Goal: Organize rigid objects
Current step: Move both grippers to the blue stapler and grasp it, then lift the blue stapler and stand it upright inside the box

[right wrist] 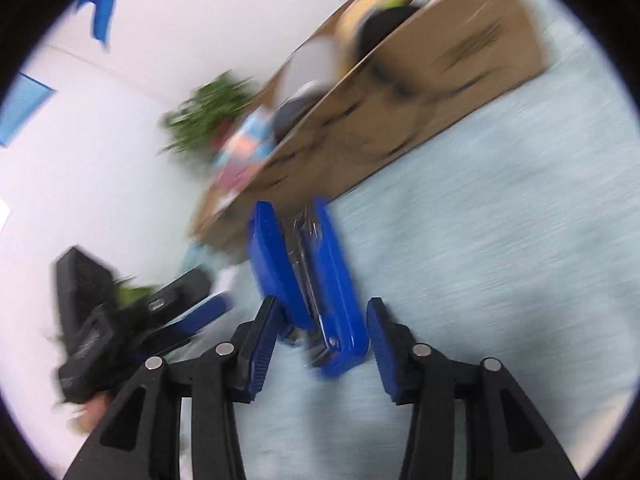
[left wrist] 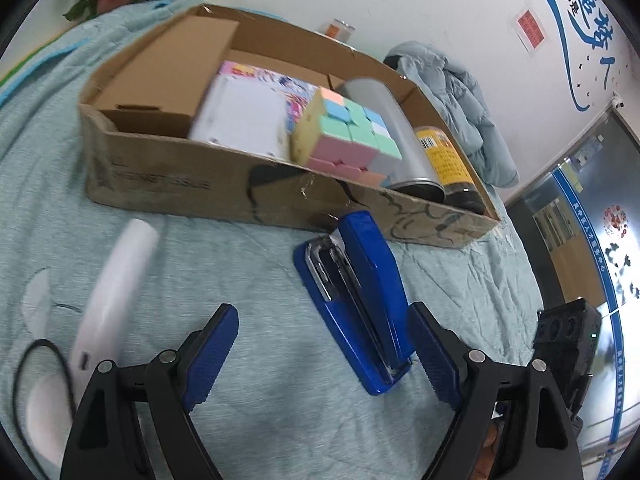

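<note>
Black-framed left gripper and right gripper, blue ribbed pads, silver rivets.

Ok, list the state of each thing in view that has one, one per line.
Stapler: lying on the cloth outside the box, arm hinged open.
Cardboard box: open-topped, partly filled.
Silver can: lying on its side in the box.
Left gripper: open, empty.
Right gripper: open, straddling the stapler.

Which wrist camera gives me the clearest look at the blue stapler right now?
The left wrist view: the stapler is sharp, whole, lying on the cloth before the box. The right wrist view shows it motion-blurred, between open fingers.
</note>
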`<state>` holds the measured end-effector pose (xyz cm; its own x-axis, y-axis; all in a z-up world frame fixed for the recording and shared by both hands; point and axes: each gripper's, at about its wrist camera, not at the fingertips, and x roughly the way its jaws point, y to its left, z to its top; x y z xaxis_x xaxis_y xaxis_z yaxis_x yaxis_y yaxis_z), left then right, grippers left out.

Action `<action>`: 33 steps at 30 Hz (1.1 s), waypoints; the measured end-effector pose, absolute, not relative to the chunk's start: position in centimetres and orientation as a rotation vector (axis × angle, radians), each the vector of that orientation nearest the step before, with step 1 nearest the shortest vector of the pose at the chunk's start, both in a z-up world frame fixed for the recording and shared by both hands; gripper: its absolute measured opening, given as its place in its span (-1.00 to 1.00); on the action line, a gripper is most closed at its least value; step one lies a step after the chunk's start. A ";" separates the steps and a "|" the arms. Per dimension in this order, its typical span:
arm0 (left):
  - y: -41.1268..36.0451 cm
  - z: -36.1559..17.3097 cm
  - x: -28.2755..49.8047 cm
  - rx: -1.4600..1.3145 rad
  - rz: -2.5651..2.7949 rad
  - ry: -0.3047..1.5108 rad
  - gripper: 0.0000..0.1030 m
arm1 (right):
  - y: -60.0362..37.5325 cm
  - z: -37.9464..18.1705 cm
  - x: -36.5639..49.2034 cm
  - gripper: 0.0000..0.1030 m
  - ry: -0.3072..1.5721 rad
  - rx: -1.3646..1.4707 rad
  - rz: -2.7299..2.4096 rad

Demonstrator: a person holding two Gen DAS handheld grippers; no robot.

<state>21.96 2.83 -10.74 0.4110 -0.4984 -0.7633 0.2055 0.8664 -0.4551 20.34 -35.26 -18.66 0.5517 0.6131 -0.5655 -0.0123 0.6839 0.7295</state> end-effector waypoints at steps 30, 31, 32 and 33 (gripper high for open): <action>-1.7 -14.4 23.9 -0.338 -0.581 1.154 0.39 | -30.0 -17.9 20.8 -0.23 1.071 0.551 0.528; -1.8 -14.4 23.8 -0.338 -0.592 1.163 0.21 | -29.9 -17.9 20.7 -0.23 1.078 0.559 0.537; -1.8 -14.4 23.8 -0.342 -0.606 1.171 0.10 | -29.5 -17.7 20.5 -0.23 1.079 0.549 0.542; -1.8 -14.5 23.7 -0.344 -0.609 1.178 0.10 | -29.3 -17.6 20.5 -0.23 1.074 0.525 0.540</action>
